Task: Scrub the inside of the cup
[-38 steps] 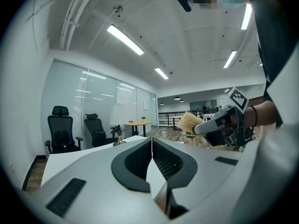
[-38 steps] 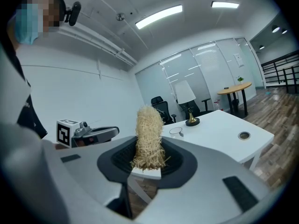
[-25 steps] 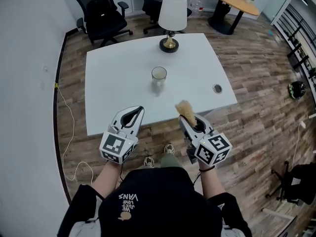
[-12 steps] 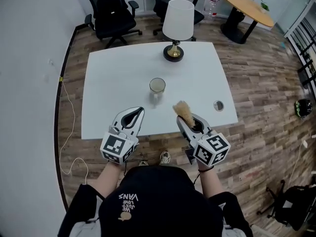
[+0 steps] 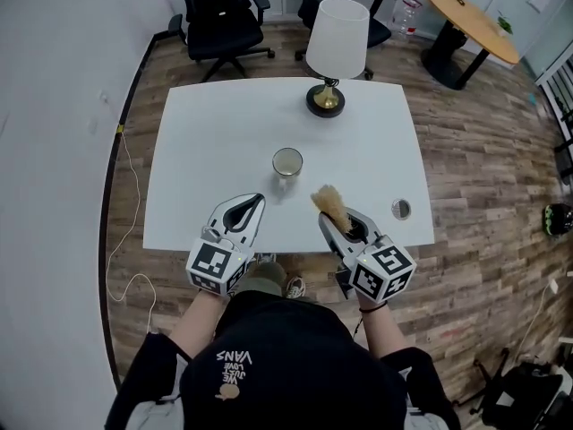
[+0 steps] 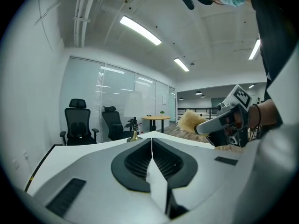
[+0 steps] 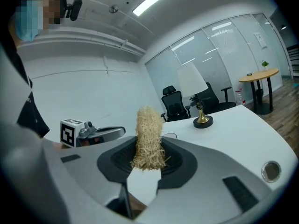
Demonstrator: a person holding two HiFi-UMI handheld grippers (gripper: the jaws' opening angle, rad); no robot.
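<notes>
Head view: my left gripper and my right gripper hang side by side over the near edge of the white surface. My left jaws are pressed together with nothing between them. My right jaws pinch a straw-coloured scrubber, its bristly end standing out beyond the tips. The cup stands upright near mid-surface, ahead of both grippers and touching neither. A lamp stands at the far edge.

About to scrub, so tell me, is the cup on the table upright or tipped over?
Upright: the cup stands on its base on the white table, round mouth facing up.
</notes>
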